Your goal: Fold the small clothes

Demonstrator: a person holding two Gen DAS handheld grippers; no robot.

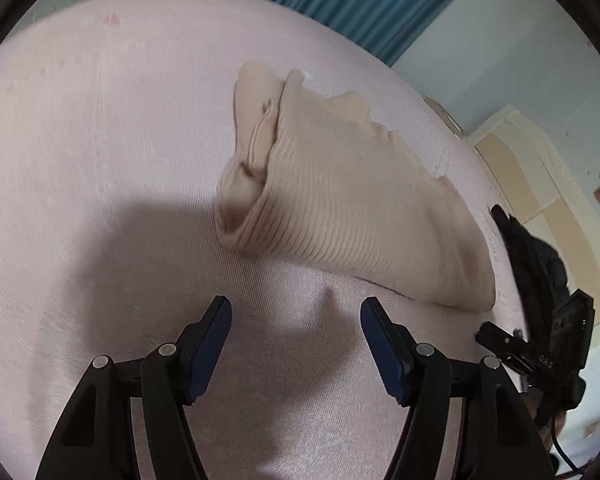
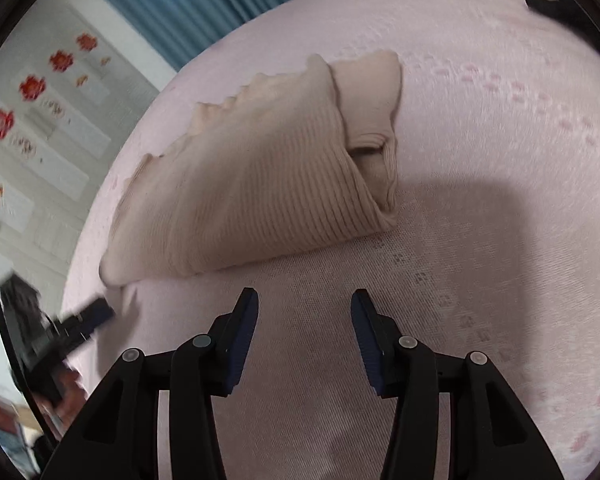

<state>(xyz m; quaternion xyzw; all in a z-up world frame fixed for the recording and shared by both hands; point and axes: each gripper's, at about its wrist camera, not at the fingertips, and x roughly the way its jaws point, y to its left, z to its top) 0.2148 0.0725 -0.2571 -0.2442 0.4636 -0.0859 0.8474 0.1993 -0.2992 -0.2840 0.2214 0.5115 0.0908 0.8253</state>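
Left wrist view: my left gripper [image 1: 296, 312] hangs with its jaws apart, nothing between them. The folded beige ribbed garment [image 1: 340, 208] lies on the pink bedsheet [image 1: 100, 120] at one o'clock, clear of the tips. My right gripper [image 2: 304, 304] is likewise parted and empty, the garment at eleven o'clock. Blue curtain [image 1: 340, 0] hangs behind.
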